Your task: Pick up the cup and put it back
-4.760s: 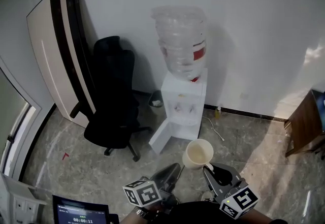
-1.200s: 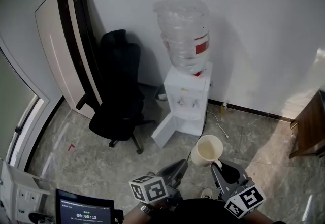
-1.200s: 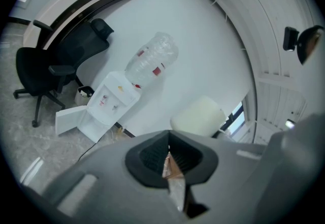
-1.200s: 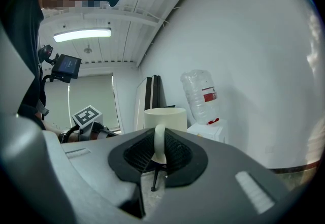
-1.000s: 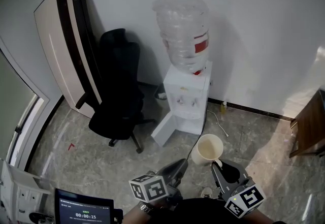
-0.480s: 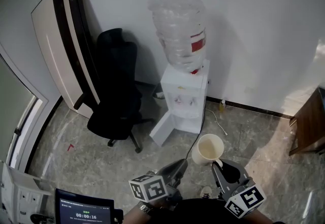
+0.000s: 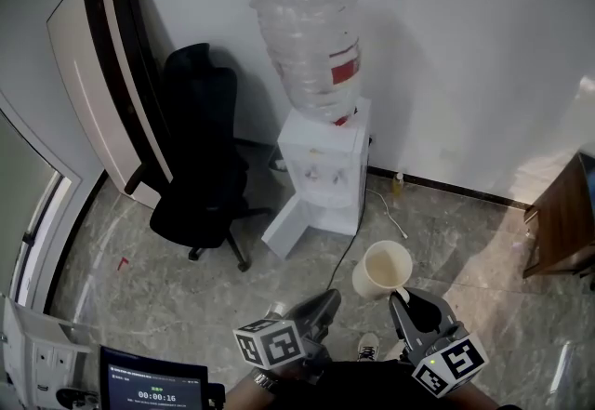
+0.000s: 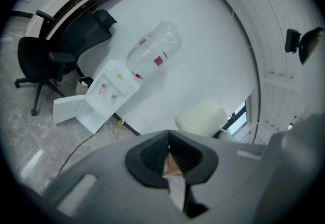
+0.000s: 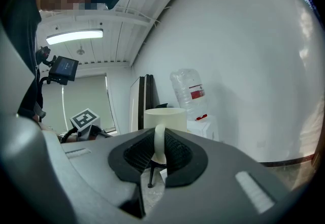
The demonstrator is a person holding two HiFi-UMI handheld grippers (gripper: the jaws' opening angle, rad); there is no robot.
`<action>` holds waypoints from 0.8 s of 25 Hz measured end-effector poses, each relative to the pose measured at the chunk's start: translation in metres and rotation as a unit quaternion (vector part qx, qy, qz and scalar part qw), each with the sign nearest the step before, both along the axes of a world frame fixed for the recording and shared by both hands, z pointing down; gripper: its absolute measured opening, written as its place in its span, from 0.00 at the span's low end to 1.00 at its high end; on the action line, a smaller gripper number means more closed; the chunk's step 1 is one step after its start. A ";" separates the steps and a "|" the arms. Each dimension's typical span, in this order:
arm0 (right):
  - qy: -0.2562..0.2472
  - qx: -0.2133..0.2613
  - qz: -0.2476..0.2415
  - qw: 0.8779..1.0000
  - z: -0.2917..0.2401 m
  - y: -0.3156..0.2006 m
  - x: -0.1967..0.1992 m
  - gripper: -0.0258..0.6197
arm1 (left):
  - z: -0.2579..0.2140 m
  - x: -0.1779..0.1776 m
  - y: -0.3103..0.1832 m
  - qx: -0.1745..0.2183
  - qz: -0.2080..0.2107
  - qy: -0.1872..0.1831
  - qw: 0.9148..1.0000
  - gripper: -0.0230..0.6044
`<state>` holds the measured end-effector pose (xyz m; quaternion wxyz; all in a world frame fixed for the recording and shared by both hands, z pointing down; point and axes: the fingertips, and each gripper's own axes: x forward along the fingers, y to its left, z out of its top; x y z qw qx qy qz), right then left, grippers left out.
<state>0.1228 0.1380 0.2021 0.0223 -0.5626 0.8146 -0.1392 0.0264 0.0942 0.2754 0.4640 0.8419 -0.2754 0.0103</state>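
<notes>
Since half a second ago the water dispenser (image 7: 321, 180) has slid left and up in the head view, while the cup (image 7: 383, 269) kept its place at the right gripper (image 7: 402, 298) tips. Judged: carry under way, set-down not begun. Right jaws pinch the handle (image 9: 159, 142). Left gripper (image 7: 319, 306) is pressed together, empty, just beside. Cup is cream, upright, nothing seen inside, clear of the floor

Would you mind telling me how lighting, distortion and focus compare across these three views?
Head view: even light, a soft shadow of the water dispenser on the wall, a bright patch on the floor at right. Left gripper view: heavy fisheye, dark corners, cup blurred. Right gripper view: ceiling lamp glares.
</notes>
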 end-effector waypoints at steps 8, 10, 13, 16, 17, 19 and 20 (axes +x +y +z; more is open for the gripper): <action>-0.011 -0.008 0.011 1.000 0.009 0.002 0.059 0.11 | 0.010 0.040 0.008 -0.009 -0.013 -0.013 1.000 0.04; -0.009 -0.009 0.016 1.000 0.012 0.001 0.074 0.11 | 0.013 0.046 0.009 -0.010 -0.020 -0.017 1.000 0.04; -0.011 -0.018 0.027 0.999 0.018 -0.008 0.093 0.11 | 0.018 0.044 0.006 -0.017 -0.036 -0.019 0.999 0.04; -0.010 -0.024 0.030 0.999 0.020 -0.019 0.095 0.11 | 0.024 0.030 -0.002 -0.024 -0.054 -0.020 0.998 0.04; -0.007 -0.025 0.027 0.999 0.021 -0.024 0.091 0.11 | 0.026 0.024 -0.006 -0.026 -0.061 -0.019 0.998 0.04; -0.002 -0.026 0.018 0.999 0.021 -0.036 0.080 0.11 | 0.031 0.010 -0.015 -0.033 -0.075 -0.015 0.997 0.04; 0.001 -0.027 0.013 1.000 0.020 -0.043 0.074 0.11 | 0.033 0.005 -0.021 -0.036 -0.082 -0.011 0.996 0.04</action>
